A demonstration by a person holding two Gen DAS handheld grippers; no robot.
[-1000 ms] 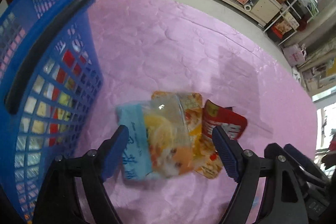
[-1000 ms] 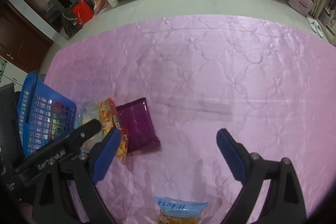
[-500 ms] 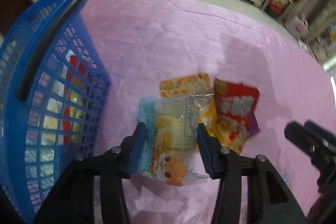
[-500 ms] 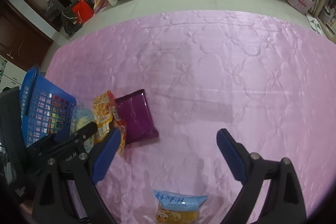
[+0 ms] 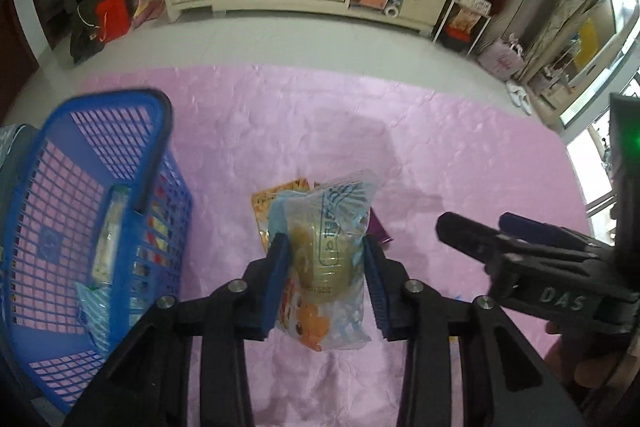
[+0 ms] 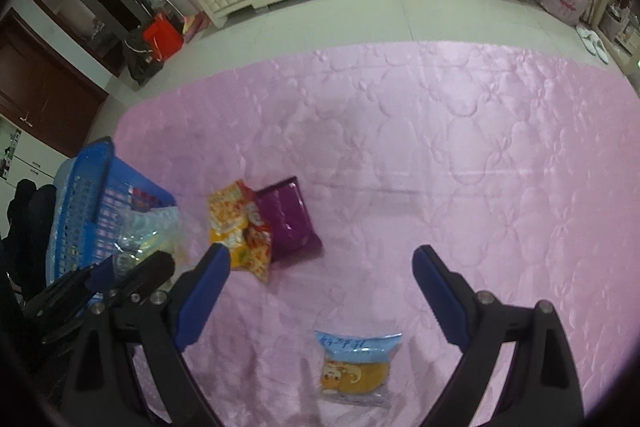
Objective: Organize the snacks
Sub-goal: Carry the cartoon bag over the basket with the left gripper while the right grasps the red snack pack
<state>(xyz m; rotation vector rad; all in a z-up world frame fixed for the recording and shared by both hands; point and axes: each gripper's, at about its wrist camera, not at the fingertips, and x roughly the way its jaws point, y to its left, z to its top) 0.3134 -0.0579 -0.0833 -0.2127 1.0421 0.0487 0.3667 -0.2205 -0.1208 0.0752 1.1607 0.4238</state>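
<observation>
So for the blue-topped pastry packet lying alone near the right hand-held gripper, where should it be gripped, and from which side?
Grip the pastry packet across its puffy middle, over the cake, coming straight down from above. It lies flat on the pink quilt with bare cloth on both long sides, so there is room for the pads. The blue sealed top looks thin and may slip. The right hand-held gripper is open above it.
</observation>
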